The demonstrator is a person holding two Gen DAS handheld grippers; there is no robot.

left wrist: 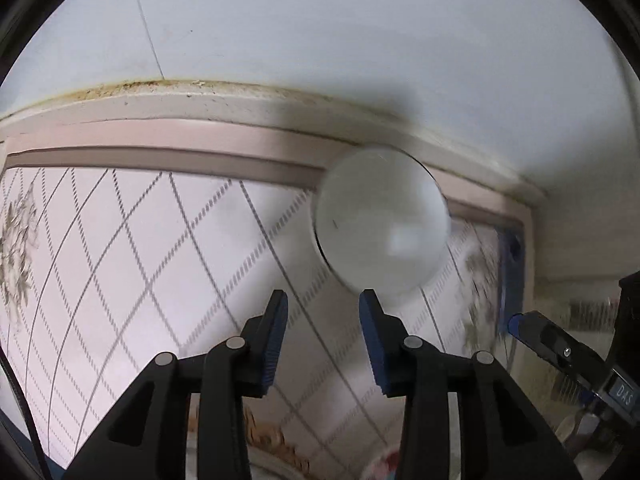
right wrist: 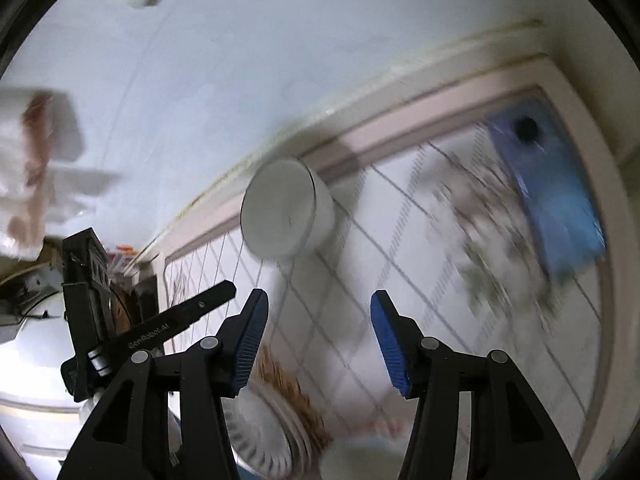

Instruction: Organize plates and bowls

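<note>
While my left gripper (left wrist: pixel 323 300) hangs with its jaws parted and nothing between them, the left wrist view shows the white bowl (left wrist: pixel 382 224) lying on its side on the patterned surface (left wrist: pixel 120 240), near the raised back edge; I judge a careless nudge could roll it. From the right wrist view, my right gripper (right wrist: pixel 318 300) is released too, empty. Plates (right wrist: pixel 272 436) sit stacked just below it, and the blur suggests speed, so I might clip that stack.
</note>
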